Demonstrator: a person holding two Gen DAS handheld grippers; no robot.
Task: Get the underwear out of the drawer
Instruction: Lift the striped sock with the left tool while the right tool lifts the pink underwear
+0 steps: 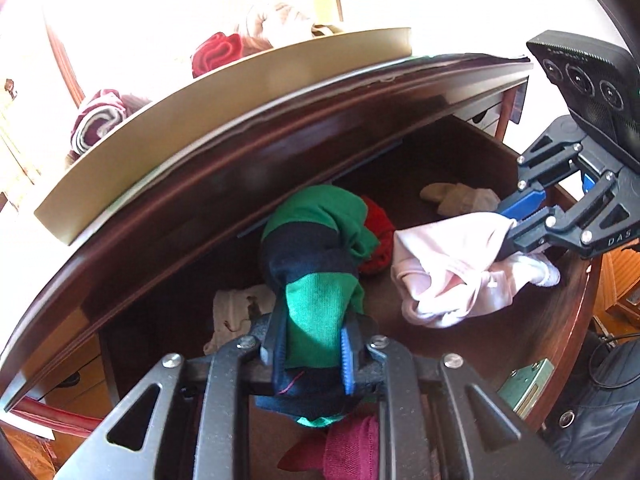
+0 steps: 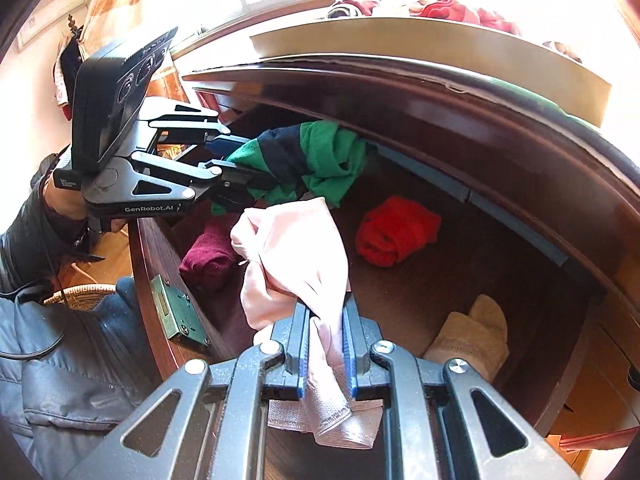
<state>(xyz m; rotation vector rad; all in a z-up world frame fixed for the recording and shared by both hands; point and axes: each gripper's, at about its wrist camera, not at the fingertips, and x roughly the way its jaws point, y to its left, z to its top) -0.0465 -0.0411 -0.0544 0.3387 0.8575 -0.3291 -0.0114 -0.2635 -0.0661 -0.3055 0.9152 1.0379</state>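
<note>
the green and navy underwear point(image 1: 316, 280) hangs over the open drawer point(image 1: 560, 300), pinched in the left gripper point(image 1: 314, 344). just beside it the pink underwear point(image 2: 296, 248) is clamped tight in the right gripper point(image 2: 326, 344), also above the drawer. on the drawer floor lie a red bundle point(image 2: 396, 232), a maroon bundle point(image 2: 208, 256) and a beige sock point(image 2: 472, 336). a tan tray point(image 1: 240, 120) sits on the dresser top.

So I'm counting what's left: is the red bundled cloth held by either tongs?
No, the red bundled cloth lies loose on the dark wooden drawer floor, apart from both tongs.
</note>
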